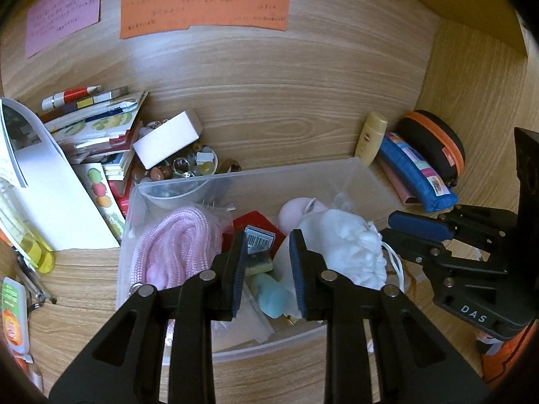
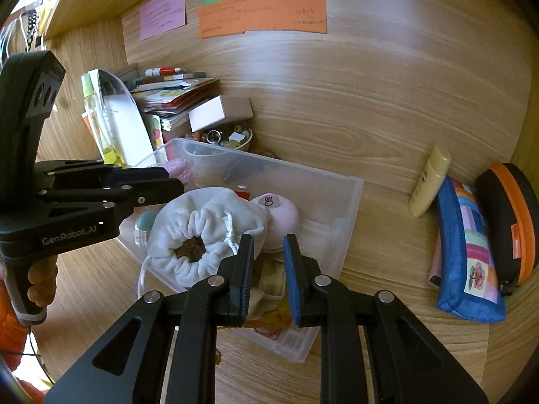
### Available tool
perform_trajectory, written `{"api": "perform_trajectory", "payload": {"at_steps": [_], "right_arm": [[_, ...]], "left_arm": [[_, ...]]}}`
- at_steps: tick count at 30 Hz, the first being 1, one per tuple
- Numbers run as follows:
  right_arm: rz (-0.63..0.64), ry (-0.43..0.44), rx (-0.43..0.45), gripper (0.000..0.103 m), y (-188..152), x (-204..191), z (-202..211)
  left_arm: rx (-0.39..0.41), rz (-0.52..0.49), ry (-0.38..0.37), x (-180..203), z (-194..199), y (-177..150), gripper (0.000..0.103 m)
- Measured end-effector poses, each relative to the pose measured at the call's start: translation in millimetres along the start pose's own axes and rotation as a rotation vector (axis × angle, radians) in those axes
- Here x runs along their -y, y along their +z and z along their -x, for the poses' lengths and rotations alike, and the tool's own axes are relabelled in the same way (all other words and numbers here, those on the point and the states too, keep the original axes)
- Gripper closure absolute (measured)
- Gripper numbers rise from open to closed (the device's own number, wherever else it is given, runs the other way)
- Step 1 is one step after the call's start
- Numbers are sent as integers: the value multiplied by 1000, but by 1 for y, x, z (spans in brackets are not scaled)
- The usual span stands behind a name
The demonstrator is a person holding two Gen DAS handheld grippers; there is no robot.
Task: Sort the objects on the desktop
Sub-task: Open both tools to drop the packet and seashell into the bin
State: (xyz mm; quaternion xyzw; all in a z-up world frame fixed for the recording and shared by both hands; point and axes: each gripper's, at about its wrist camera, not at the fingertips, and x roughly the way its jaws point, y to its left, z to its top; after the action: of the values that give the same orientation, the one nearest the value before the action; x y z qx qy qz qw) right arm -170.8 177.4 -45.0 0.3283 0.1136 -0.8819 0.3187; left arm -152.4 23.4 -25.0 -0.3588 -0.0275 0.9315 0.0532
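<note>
We are holding both tongs over the clear plastic bin (image 1: 353,171) at the centre of the tabletop (image 1: 286,107). The left tongs (image 1: 267,262) are standing slightly apart, gripping nothing, above a pink cord (image 1: 175,239). The right tongs (image 2: 267,269) are likewise narrowly open and empty, beside the white drawstring pouch (image 2: 202,232).

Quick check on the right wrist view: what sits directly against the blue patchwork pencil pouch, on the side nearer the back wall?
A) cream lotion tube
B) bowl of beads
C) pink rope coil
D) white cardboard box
A: the cream lotion tube lies right beside the blue patchwork pencil pouch on the desk, while the rope, box and bead bowl are over by the clear plastic bin.
</note>
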Motion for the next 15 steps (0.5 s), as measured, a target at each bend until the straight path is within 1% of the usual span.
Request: {"api": "perform_trajectory", "payload": {"at_steps": [2, 4, 5, 7, 9, 12, 13, 14, 15], "right_arm": [[3, -8, 4, 80, 1, -1, 2], [7, -19, 12, 75, 1, -2, 5], [9, -22, 16, 72, 2, -2, 7], [12, -36, 24, 67, 3, -4, 10], [14, -48, 34, 58, 4, -5, 15], [19, -58, 52, 48, 4, -10, 24], [22, -61, 58, 45, 5, -12, 26], [27, -66, 64, 40, 5, -14, 29], [33, -73, 70, 36, 4, -16, 32]], "left_arm": [[12, 0, 7, 0, 5, 0, 71], [23, 2, 11, 0, 10, -1, 61], [31, 5, 15, 0, 13, -1, 58], [47, 7, 18, 0, 21, -1, 49], [64, 8, 18, 1, 29, -1, 47], [82, 5, 28, 2, 39, -3, 44], [87, 5, 31, 3, 42, -3, 40], [91, 6, 36, 3, 45, -4, 37], [98, 8, 48, 3, 49, -6, 31]]}}
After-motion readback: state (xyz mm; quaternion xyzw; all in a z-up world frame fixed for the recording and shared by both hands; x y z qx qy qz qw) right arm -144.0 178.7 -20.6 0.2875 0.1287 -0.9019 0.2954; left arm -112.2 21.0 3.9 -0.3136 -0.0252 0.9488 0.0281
